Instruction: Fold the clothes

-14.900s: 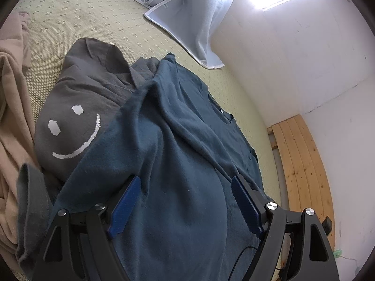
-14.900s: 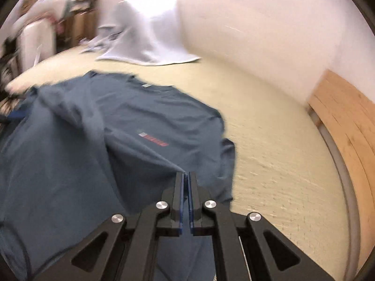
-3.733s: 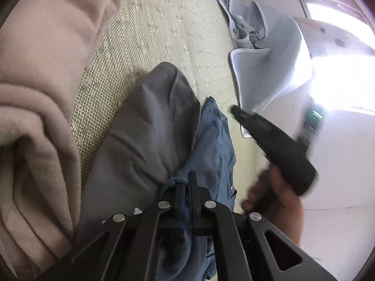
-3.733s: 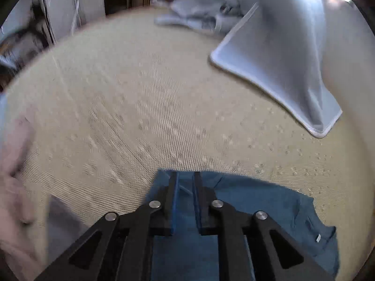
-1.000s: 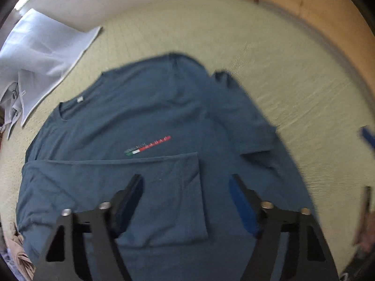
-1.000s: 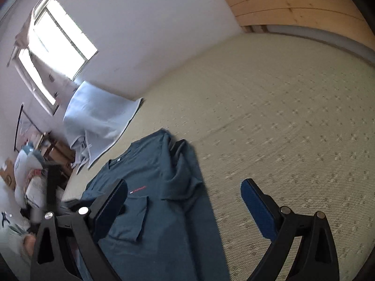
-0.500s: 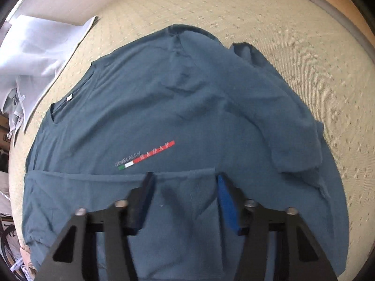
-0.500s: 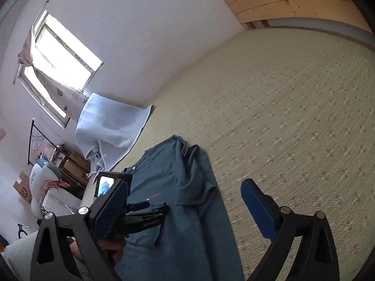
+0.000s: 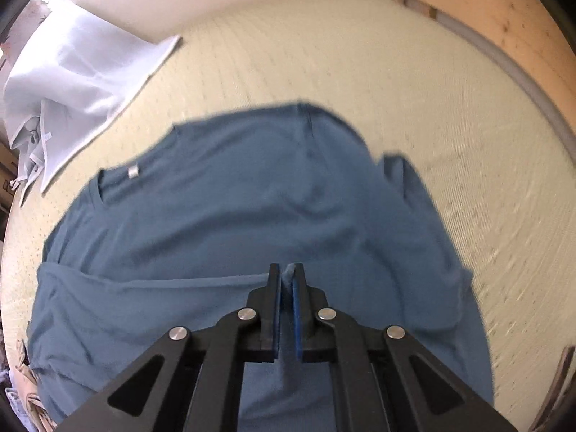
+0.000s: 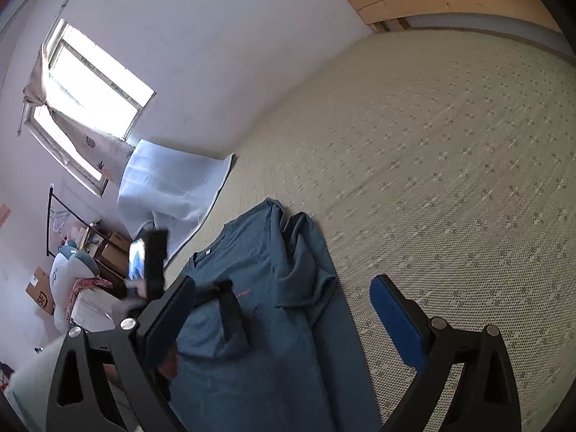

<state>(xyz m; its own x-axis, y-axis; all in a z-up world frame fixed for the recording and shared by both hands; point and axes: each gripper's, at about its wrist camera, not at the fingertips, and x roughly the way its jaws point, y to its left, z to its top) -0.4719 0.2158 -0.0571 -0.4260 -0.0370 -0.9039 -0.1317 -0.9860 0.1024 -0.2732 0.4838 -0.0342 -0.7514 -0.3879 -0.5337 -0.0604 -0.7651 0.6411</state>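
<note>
A blue T-shirt (image 9: 234,208) lies flat on the woven mat, neck label (image 9: 133,171) at the upper left, with its near part folded over onto the chest. My left gripper (image 9: 287,270) points steeply down at that folded edge. Its jaws are closing, and a ridge of blue fabric is pinched between the pads. The right wrist view shows the same T-shirt (image 10: 259,252) with one sleeve bunched, and the left gripper (image 10: 235,338) standing on it. My right gripper (image 10: 282,282) hangs above the shirt's near side, open wide, nothing between its fingers.
A pale grey cloth (image 9: 72,72) lies crumpled against the wall beyond the shirt. A wooden board (image 9: 486,18) borders the mat (image 10: 450,144) on the far right. Beige clothes (image 9: 21,396) show at the lower left. Boxes and a plush toy (image 10: 68,270) stand under the window.
The left jaws have closed from wide open onto the shirt's folded edge, and the left gripper has shifted over the shirt. The right gripper stays open and still.
</note>
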